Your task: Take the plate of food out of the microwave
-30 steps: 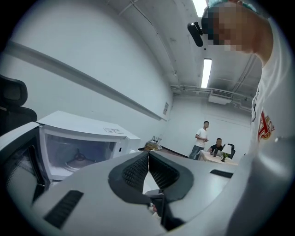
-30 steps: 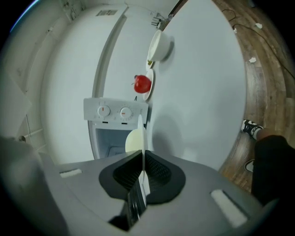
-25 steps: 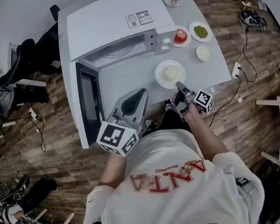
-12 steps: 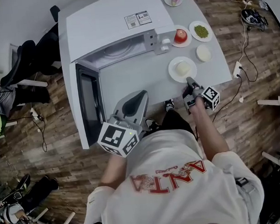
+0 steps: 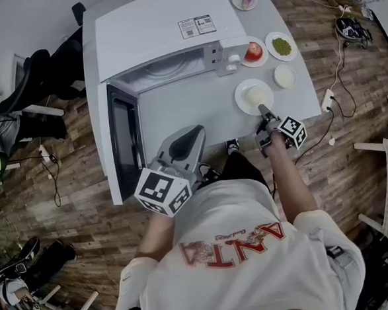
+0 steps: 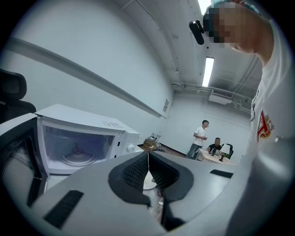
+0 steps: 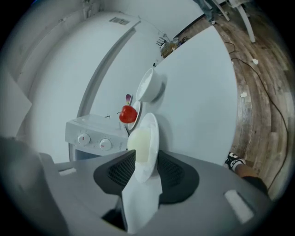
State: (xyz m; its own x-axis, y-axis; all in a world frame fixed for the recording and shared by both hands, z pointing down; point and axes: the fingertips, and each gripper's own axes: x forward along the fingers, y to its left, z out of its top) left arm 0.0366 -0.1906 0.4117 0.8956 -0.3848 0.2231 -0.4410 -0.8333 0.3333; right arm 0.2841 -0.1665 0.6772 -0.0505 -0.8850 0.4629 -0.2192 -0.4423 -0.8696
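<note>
The round white plate [image 5: 239, 96] with a pale lump of food [image 5: 255, 95] sits on the grey bench [image 5: 190, 105], outside the boxy white microwave [image 5: 152, 28] and close to the bench's front edge, towards its right front corner. The right gripper [image 5: 262, 110] reaches in over that front edge. Its jaws have just been opening and now stand partly apart with the plate's near rim between them, not pinched. The left gripper [image 6: 148, 159] hovers at the front edge before the oven's mouth, its jaws closed together on nothing. The dark-windowed microwave door [image 5: 122, 146] hangs wide open past the bench's left edge. Bare bench lies between the door and the plate. Behind the plate, a small white bowl [image 5: 284, 76] and a saucer with a red fruit [image 5: 253, 51] crowd the right edge.
</note>
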